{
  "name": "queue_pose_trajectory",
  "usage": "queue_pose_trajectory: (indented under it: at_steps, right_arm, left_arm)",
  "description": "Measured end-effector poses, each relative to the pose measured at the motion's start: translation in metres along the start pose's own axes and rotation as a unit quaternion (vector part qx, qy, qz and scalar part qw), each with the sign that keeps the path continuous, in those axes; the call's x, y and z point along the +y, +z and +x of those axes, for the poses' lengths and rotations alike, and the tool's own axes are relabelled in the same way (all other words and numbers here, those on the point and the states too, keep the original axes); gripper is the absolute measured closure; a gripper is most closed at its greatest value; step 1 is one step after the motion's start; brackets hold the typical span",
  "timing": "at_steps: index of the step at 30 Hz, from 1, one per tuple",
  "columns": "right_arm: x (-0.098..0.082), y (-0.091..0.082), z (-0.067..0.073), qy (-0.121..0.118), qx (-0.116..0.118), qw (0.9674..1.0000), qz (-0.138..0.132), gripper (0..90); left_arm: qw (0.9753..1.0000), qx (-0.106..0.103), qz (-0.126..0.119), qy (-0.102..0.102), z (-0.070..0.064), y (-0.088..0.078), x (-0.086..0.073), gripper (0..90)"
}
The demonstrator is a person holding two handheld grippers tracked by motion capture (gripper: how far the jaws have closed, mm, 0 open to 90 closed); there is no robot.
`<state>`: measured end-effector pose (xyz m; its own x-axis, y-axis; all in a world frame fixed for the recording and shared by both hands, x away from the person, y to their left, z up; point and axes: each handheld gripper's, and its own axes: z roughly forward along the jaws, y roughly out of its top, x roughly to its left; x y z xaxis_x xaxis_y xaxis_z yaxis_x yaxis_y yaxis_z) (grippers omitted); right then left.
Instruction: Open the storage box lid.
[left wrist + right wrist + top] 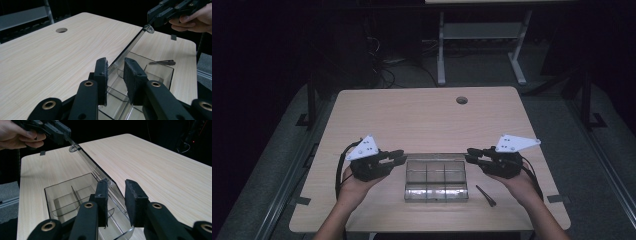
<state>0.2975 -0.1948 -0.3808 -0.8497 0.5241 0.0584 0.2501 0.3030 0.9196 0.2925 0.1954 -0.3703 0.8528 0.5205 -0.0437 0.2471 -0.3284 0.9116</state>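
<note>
High view: clear plastic compartment box (436, 177) sits at the counter's (412, 115) near edge, left gripper (398, 159) and right gripper (472, 156) at its rear corners. Left gripper view: clear hinged lid (130, 48) raised, between that gripper's part-open jaws, contact unclear. Right gripper view: same there; lid looks half open, judged mid-swing, compartments seemingly empty

Light is falling from above onto the table (422, 117); surroundings are sinking into near-black, darkest at the upper left of the high view; that view is looking soft and grainy; close jaws are blurring at the bottom of both gripper views.
</note>
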Motion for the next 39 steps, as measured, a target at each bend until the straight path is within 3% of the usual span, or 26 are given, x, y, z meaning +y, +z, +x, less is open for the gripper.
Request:
queue_pose_trajectory:
  at_steps: [30,39]
  right_arm:
    - [0.009,0.011,-0.016,0.006,-0.003,0.9999,-0.014,73.7]
    - [0.01,0.015,-0.023,0.01,-0.001,0.9997,-0.023,73.7]
  left_arm:
    - [0.9999,-0.003,-0.011,-0.007,0.022,0.013,0.01,74.8]
    - [1.0,-0.008,-0.004,-0.003,0.028,0.016,0.016,74.8]
